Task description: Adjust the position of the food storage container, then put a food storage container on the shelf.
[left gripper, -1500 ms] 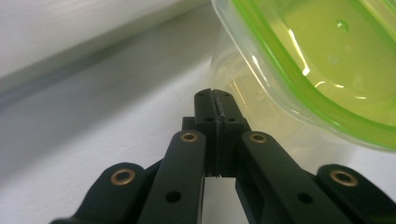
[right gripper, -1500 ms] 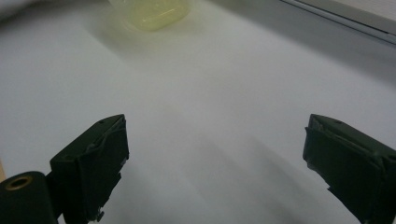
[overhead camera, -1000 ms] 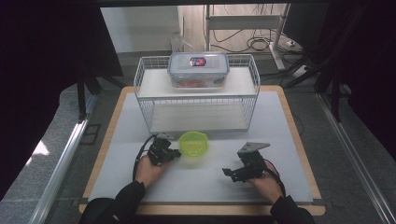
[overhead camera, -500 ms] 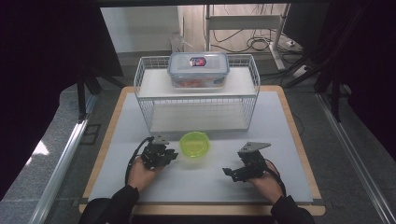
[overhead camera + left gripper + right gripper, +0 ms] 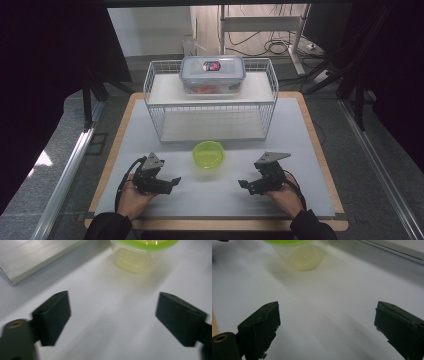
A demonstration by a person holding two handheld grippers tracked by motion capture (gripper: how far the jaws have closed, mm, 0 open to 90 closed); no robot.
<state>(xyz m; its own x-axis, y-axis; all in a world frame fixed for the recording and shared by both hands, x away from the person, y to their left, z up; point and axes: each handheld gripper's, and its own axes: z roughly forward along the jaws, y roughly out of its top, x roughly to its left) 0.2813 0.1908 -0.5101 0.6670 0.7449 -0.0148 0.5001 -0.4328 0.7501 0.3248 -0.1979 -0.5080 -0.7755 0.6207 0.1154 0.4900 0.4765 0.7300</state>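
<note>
Left claw point(image 5: 172, 181) gapes empty, its jaws having just been opening; the green-lidded tub point(image 5: 208, 154) sits ahead, apart. Right claw point(image 5: 243, 184) also open, empty, on the desk point(image 5: 210, 192).

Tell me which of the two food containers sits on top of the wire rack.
The rectangular clear container with the blue-edged lid and a sticker sits on the wire rack. The round green-lidded tub stands on the table mat, in front of the rack.

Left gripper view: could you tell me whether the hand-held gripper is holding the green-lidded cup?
No, the left hand-held gripper has its jaws wide apart over bare mat, with the cup standing beyond them.
</note>
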